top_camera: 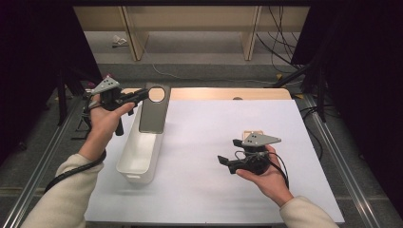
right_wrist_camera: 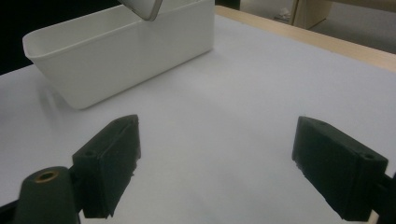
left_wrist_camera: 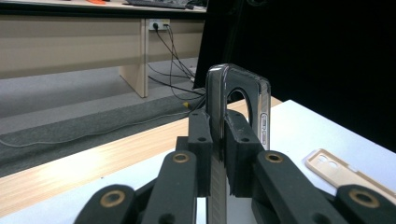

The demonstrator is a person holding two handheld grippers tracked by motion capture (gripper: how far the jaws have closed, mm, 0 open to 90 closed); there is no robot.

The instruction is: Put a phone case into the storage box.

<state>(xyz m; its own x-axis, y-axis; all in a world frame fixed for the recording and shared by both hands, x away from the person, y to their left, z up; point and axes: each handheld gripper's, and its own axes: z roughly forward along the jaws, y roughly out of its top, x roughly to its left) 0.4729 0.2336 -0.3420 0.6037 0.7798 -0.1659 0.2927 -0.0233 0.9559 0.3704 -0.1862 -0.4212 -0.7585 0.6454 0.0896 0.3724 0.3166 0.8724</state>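
Observation:
My left gripper (top_camera: 142, 95) is shut on a dark, glossy phone case (top_camera: 153, 111) with a round camera cut-out, gripping it near its top edge. The case hangs upright over the far end of a long white bin (top_camera: 124, 148). In the left gripper view the case (left_wrist_camera: 216, 93) stands on edge, pinched between the pads of that gripper (left_wrist_camera: 218, 135). My right gripper (top_camera: 227, 164) is held low over the white table cover, right of the bin, and stands open. In the right gripper view its jaws (right_wrist_camera: 229, 172) are wide apart with nothing between them, facing the bin (right_wrist_camera: 116, 56) and the case's lower corner (right_wrist_camera: 142, 8).
A beige phone case (top_camera: 252, 134) lies flat on the white cover (top_camera: 199, 190) just behind the right hand; it is also in the left gripper view (left_wrist_camera: 343, 172). The table's wooden far edge (top_camera: 223, 93) borders the cover. Cables and desk legs stand on the floor beyond.

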